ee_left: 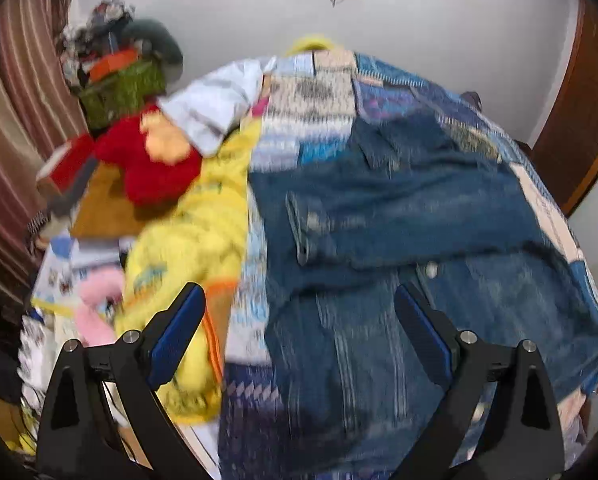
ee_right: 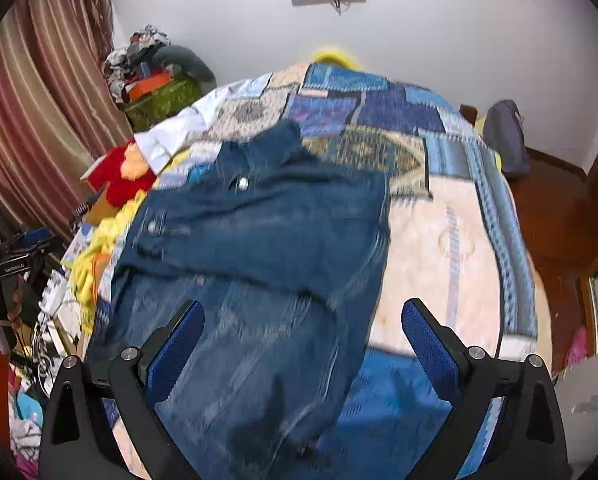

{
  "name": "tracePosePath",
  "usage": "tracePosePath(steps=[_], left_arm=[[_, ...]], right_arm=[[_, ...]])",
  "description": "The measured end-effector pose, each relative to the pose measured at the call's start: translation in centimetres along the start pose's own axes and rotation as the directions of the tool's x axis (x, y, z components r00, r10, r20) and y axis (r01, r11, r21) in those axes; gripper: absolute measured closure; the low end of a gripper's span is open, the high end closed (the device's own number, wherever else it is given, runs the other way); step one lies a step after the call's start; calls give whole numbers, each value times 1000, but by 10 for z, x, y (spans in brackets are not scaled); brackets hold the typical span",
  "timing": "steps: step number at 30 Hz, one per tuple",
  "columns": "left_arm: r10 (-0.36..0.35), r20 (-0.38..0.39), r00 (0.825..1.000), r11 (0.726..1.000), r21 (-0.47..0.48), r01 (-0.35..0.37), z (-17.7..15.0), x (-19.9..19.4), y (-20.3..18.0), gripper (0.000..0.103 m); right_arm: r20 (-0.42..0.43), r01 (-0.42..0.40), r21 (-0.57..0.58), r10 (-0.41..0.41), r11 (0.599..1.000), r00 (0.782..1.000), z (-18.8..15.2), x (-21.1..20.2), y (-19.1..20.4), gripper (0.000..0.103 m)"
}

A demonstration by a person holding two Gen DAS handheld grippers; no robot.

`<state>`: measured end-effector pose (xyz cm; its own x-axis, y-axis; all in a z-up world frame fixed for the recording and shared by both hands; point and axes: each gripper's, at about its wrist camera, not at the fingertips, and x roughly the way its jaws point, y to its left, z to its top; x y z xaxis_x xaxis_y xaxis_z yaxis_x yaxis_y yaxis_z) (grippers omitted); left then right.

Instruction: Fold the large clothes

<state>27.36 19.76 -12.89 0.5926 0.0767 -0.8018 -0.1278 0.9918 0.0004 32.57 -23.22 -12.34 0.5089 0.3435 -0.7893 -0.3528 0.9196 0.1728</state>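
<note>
Patchwork bed [ee_right: 451, 240] carries the denim jacket [ee_right: 259, 240], partly folded; we hold both left tongs [ee_left: 299, 320] and right tongs [ee_right: 303, 324] spread wide above it, grasping nothing.

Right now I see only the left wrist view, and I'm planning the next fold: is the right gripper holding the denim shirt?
Observer: No. The right gripper is open above the denim shirt, and its fingers hold nothing.
Operator: Is anything lying to the right of the shirt?
Observer: Only the patchwork bedspread shows there, and the shirt's right edge runs fairly straight.
Operator: And beyond the bed on that side?
Observer: A grey bag sits near the far wall.
</note>
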Motion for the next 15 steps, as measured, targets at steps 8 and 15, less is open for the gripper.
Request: tracePosePath(steps=[8,15], left_arm=[[-90,-217,972,987,-152,57,-93,54,27,7],[-206,-352,913,955,-276,109,-149,97,26,19]], right_arm=[[-143,-23,122,40,992,989,-60,21,-17,6],[-210,-104,200,146,974,967,-91,30,-16,32]])
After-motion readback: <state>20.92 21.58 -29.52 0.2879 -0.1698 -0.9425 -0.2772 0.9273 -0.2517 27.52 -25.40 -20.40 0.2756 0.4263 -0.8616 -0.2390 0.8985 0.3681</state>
